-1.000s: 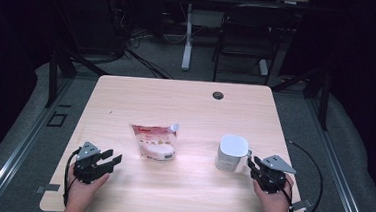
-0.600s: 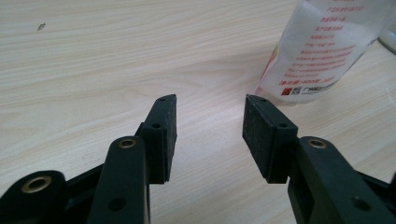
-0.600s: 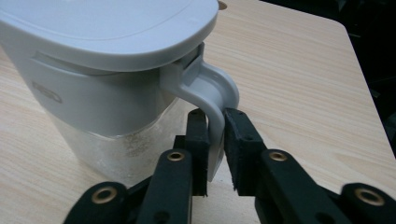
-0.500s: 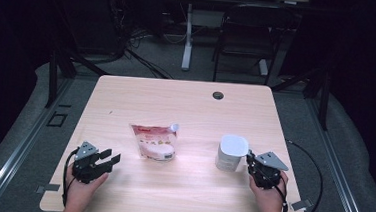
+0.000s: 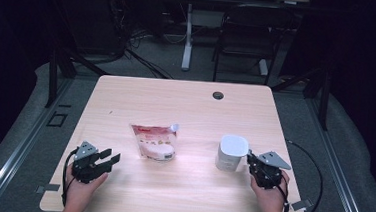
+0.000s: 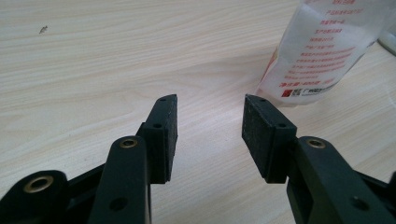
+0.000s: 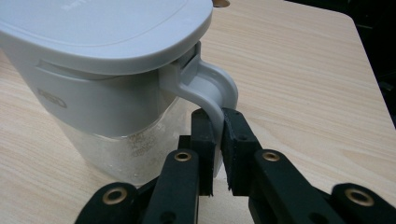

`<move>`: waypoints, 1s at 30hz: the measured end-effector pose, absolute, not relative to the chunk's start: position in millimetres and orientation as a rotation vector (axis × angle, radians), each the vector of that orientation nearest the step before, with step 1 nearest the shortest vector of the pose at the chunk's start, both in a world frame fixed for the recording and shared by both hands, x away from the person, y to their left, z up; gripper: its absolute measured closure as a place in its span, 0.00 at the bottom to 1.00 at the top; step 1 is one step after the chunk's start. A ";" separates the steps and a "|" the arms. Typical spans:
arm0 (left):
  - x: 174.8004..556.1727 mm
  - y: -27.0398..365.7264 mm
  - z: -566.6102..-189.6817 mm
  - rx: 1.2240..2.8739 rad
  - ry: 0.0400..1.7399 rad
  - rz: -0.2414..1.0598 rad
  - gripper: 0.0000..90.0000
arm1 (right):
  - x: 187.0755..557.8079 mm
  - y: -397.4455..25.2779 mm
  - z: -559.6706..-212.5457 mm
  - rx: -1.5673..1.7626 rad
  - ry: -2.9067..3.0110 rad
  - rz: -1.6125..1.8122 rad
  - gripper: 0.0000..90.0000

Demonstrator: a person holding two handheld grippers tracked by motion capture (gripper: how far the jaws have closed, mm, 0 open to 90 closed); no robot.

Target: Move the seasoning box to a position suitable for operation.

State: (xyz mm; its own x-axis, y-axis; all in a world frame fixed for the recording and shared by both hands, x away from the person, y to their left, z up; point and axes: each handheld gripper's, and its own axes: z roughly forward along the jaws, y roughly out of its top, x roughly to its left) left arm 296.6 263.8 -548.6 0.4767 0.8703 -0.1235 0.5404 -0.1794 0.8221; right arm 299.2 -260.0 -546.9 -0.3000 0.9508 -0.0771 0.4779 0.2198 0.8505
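1. The right tongs (image 7: 217, 154) are pinching the handle (image 7: 210, 91) of the jug (image 5: 232, 153), jaws pressed on either side of its lower end. The jug is standing upright on the desk (image 5: 186, 106), just left of the right tongs in the high view, its grey lid (image 7: 107, 28) sitting closed.
2. The left tongs (image 6: 210, 123) are resting spread and holding nothing, low over the bare wood, well to the left of the jug.
3. The pouch (image 5: 154, 141) is lying flat to the left of the jug, between the jug and the left tongs. In the left gripper view it is showing printed red text (image 6: 322, 51), just beyond the spread jaws.
4. Judgement: the grip is sitting near the handle's free tip, so a lift is likely to swing the jug. Squeezing firmly and raising slowly and straight should be keeping it level.
5. Judgement: something pale is clinging to the clear lower wall of the jug; whether it is heavy, I cannot tell.
6. The desk is pale wood grain, with a round cable hole (image 5: 218, 95) behind the jug.
7. The room around is dim: grey floor, a chair (image 5: 245, 45) and another desk's leg (image 5: 187, 41) behind the jug.
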 end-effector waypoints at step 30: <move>295.3 263.1 -546.8 1.863 1.161 0.475 0.63 | 274.6 -242.2 -540.8 1.215 2.020 1.004 0.94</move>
State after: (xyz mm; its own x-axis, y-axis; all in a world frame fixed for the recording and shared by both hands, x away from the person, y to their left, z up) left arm 295.3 263.1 -546.8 0.4928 0.8621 -0.1183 0.5319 -0.1908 0.8250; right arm 274.6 -242.2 -540.8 -0.4237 0.9013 -0.0905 0.4718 0.3049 0.8273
